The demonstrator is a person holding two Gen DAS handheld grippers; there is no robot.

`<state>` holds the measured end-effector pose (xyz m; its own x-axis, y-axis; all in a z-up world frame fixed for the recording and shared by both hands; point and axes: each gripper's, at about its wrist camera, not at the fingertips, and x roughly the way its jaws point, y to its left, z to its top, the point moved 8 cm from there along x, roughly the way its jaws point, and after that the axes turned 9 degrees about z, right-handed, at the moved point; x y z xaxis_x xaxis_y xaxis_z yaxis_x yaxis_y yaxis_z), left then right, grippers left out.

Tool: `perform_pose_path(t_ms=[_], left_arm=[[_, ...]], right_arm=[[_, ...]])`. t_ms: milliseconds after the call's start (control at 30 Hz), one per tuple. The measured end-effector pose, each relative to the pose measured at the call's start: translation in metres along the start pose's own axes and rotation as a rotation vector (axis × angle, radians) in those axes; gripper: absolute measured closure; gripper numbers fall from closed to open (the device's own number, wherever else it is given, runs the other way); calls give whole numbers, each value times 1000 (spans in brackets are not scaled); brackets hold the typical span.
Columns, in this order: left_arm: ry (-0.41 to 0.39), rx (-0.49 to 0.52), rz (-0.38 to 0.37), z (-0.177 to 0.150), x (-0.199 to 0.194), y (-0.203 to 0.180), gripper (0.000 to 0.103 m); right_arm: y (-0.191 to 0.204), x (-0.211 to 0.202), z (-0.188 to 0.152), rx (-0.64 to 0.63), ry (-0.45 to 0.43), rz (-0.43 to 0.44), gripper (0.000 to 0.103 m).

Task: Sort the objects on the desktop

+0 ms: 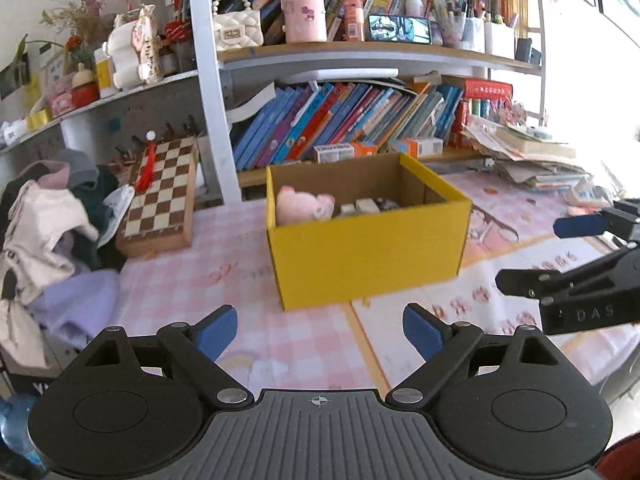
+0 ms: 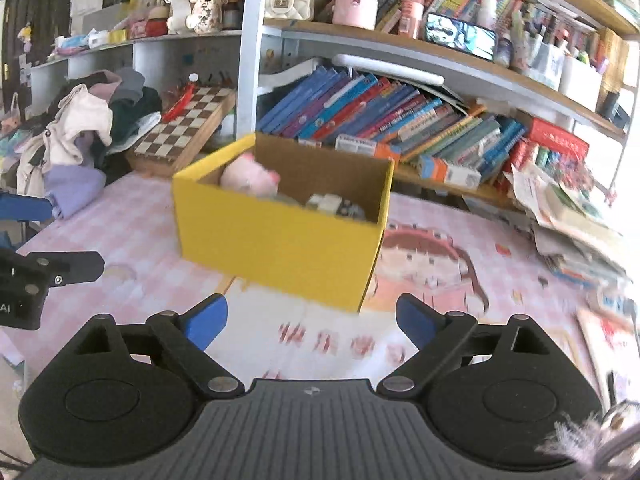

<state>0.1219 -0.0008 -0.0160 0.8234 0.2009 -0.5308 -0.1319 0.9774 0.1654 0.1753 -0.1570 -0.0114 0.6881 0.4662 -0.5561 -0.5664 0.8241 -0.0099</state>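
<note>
A yellow cardboard box (image 1: 368,256) stands on the pink checked desk mat (image 1: 224,280). It holds a pink plush toy (image 1: 304,205) and some small pale objects (image 1: 366,205). The box (image 2: 276,240) and plush (image 2: 250,178) also show in the right wrist view. My left gripper (image 1: 320,330) is open and empty, a short way in front of the box. My right gripper (image 2: 312,320) is open and empty, in front of the box's right corner. The right gripper also shows at the right edge of the left wrist view (image 1: 532,254).
A chessboard case (image 1: 160,196) leans behind the box on the left. A pile of clothes (image 1: 52,232) lies at the far left. Rows of books (image 1: 344,120) fill the shelf behind. A messy stack of papers (image 2: 572,220) lies at the right.
</note>
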Motion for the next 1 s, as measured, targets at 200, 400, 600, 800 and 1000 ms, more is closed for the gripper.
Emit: perform_pose_path(t_ms=[200,400,600,800,1000], left_arm=[[26,-4,-9,-28,-20,-2,10],[63,-13,-6,-46,-29,0,10],[73,-20,0,-52,-34,2,10],[96,-26,-21,-60,-39,-1,10],[109,10,-35,-67,-47,-12,9]], right_arm=[[20,-21,-36,44,28,-23,5],[36,-34,-54,23,52,-26,4],[38,-44,-59,31,55,-38,3],[39,-48,-68,36,81,-40,0],[41,-53,-77,45,107,-40,0]])
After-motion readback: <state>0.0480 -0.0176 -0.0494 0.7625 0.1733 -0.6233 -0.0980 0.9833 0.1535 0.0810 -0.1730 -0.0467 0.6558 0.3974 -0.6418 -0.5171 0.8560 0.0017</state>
